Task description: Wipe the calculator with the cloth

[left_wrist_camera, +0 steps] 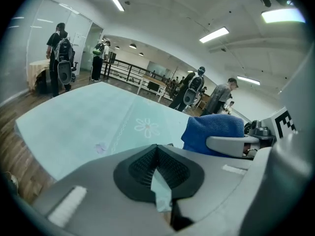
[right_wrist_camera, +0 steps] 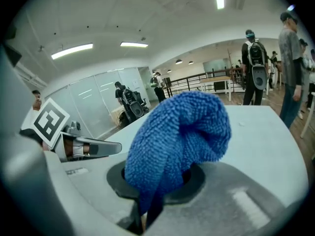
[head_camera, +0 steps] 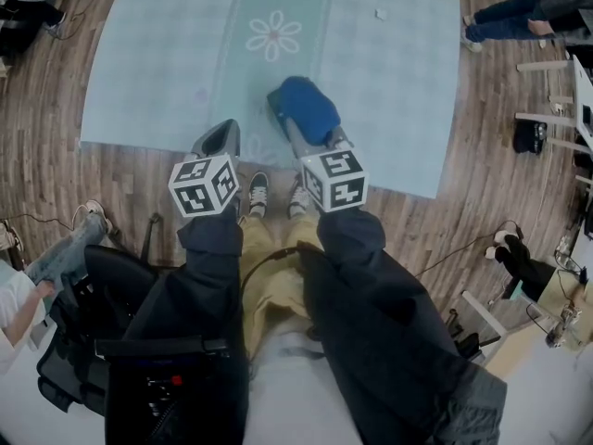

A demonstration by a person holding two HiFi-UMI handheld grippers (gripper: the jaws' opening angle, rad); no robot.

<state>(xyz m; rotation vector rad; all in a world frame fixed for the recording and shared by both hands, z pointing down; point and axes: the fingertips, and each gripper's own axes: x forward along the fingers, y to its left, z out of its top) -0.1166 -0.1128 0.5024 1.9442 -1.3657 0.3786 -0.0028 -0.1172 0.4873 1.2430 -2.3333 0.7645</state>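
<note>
1. Arm pose. Both my forearms, in dark sleeves (head_camera: 215,239), reach forward and down over the near edge of the desk (head_camera: 157,72). The left gripper (head_camera: 220,133) and right gripper (head_camera: 301,137) are held side by side and near each other, both pointing toward 12 o'clock. My shoes (head_camera: 258,193) stand on the wooden floor (head_camera: 130,179) between them.

2. Left fingers (left_wrist_camera: 138,168). The black pads are pressed almost together, leaving only a thin slit through which the pale desk cover shows. They pinch nothing.

3. Right fingers (right_wrist_camera: 196,182). They are clamped on the blue cloth (head_camera: 306,108). The cloth bunches up in a thick fold beyond the tips, above the desk. From the left gripper it sits at 2 o'clock.

4. Markings. Each gripper carries a marker cube (head_camera: 204,185) at its rear, printed with black-and-white square patterns. A flower motif (head_camera: 274,35) lies on the desk cover at 12 o'clock from the cloth.
</note>
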